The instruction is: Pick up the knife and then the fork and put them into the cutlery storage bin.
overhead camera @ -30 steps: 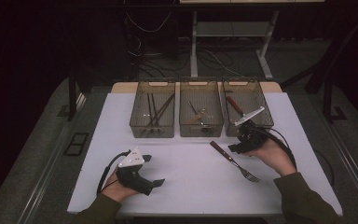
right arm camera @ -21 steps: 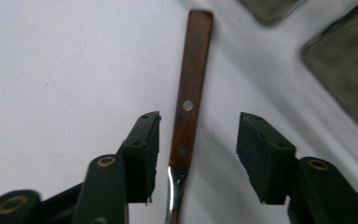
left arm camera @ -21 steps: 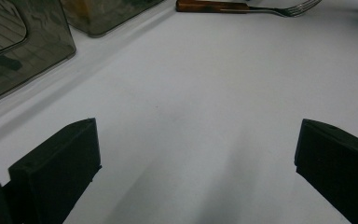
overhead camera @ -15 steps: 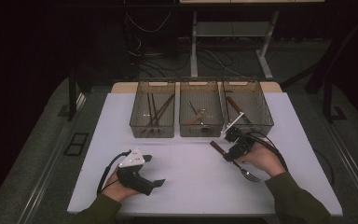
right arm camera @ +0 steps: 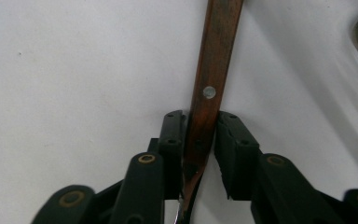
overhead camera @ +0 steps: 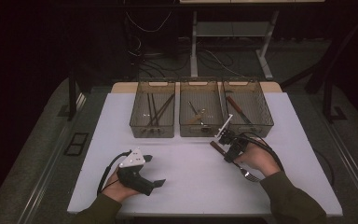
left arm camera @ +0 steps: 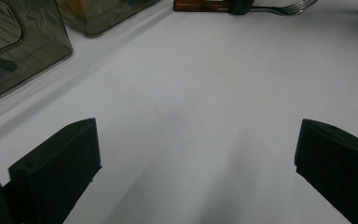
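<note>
Fork (overhead camera: pixel 235 161), wooden-handled, lying on the white table (overhead camera: pixel 186 177) at about four o'clock from the table's middle, handle toward the bins and tines toward the person; the right gripper (overhead camera: pixel 229 148) is down on it, and its jaws have just been closing, with the brown handle (right arm camera: pixel 212 84) running straight up between them in the right gripper view; the left pad looks to be against the wood, the right pad shows a thin sliver of gap lower down, so I'd call it a grip only just seating. The left gripper (overhead camera: pixel 154 170) rests at seven o'clock, jaws wide apart over bare table, nothing between them; it sees the fork far off at its one o'clock.

Three clear bins sit across the twelve o'clock edge; the right bin (overhead camera: pixel 247 108) is nearest the fork, just beyond the handle's end.

Risks, as I judge them: the pinch sits near the tine end of the handle, so the long handle could swing the fork round on lifting; a lift before both pads bite would let the smooth wood slip; carried low, it could clip the near bin wall.
</note>
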